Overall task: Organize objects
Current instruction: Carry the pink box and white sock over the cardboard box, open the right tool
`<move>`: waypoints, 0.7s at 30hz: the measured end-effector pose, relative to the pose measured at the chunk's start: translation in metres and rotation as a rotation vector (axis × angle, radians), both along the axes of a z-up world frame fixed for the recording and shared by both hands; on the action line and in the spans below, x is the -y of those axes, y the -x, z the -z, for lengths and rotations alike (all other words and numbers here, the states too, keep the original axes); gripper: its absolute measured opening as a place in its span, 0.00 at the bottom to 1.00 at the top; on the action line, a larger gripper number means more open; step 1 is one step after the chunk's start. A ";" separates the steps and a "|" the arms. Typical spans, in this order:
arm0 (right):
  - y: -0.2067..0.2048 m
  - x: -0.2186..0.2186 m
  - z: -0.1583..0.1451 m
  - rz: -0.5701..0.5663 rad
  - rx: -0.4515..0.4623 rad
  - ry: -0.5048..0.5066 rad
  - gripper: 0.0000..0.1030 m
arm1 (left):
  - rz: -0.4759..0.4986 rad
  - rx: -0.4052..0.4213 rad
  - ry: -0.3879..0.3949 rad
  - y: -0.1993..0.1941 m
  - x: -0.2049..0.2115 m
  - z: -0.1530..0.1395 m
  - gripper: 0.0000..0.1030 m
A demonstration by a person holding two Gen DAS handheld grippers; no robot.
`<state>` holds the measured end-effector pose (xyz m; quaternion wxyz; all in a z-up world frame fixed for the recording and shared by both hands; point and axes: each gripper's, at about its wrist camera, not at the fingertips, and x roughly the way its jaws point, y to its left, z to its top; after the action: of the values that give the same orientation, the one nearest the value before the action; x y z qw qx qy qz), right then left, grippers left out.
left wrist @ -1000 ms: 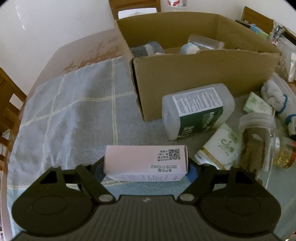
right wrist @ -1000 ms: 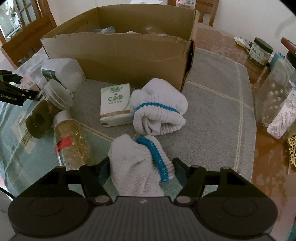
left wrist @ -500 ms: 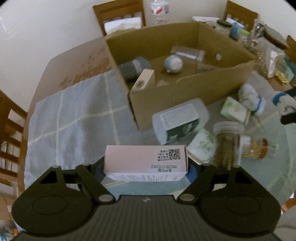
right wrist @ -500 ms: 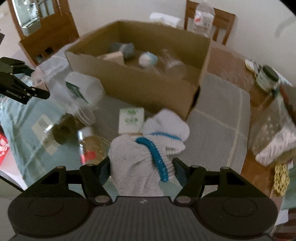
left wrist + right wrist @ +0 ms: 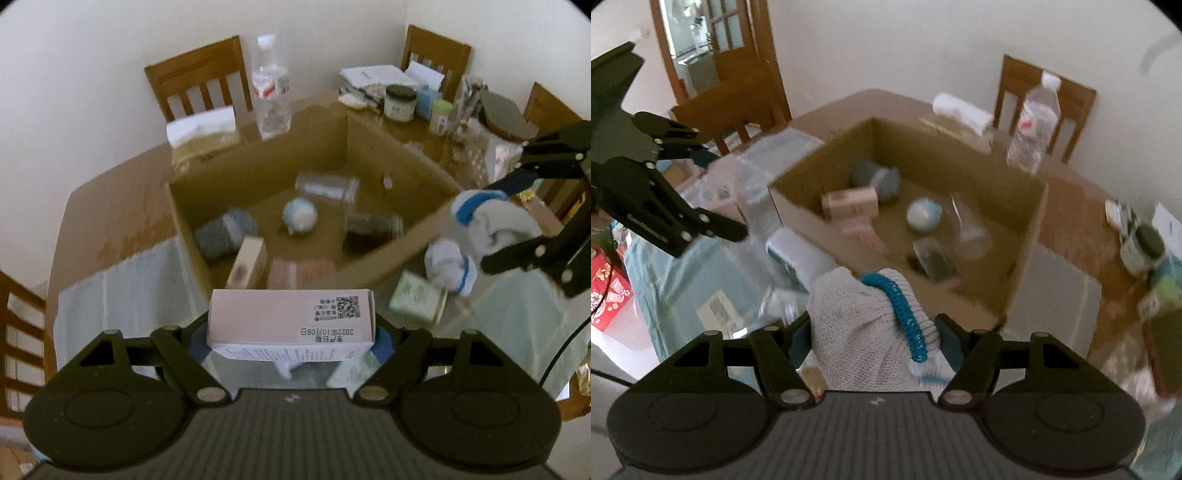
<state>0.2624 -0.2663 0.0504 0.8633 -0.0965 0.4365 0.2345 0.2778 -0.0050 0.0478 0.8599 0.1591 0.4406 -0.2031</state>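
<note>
Left wrist view: left tongs (image 5: 291,332) pinch a pink box (image 5: 291,319) at 6 o'clock, above the carton's (image 5: 373,269) near wall. Right tongs (image 5: 517,218) at 3 o'clock pinch a white sock (image 5: 495,221) over the carton's right corner.

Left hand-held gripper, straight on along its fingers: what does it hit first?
Probably the cardboard box near wall or the items just inside it. The left hand-held gripper holds the pink carton above it; depth unclear.
</note>
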 end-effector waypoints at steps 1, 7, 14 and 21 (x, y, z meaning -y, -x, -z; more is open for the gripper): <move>-0.005 -0.002 -0.003 -0.007 0.011 0.003 0.71 | 0.000 0.008 0.003 -0.005 0.002 -0.002 0.79; -0.031 -0.009 -0.014 -0.028 0.048 0.016 0.71 | -0.002 0.036 -0.007 -0.035 0.013 -0.007 0.79; -0.060 -0.016 -0.015 -0.040 0.051 0.013 0.71 | -0.035 0.033 -0.017 -0.068 0.014 -0.005 0.79; -0.081 -0.027 -0.011 -0.055 0.051 0.003 0.77 | -0.072 0.038 -0.012 -0.085 0.009 -0.004 0.79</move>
<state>0.3433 -0.2392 0.0612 0.8673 -0.1156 0.4116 0.2550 0.3633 -0.0143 0.0517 0.8739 0.1521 0.4307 -0.1664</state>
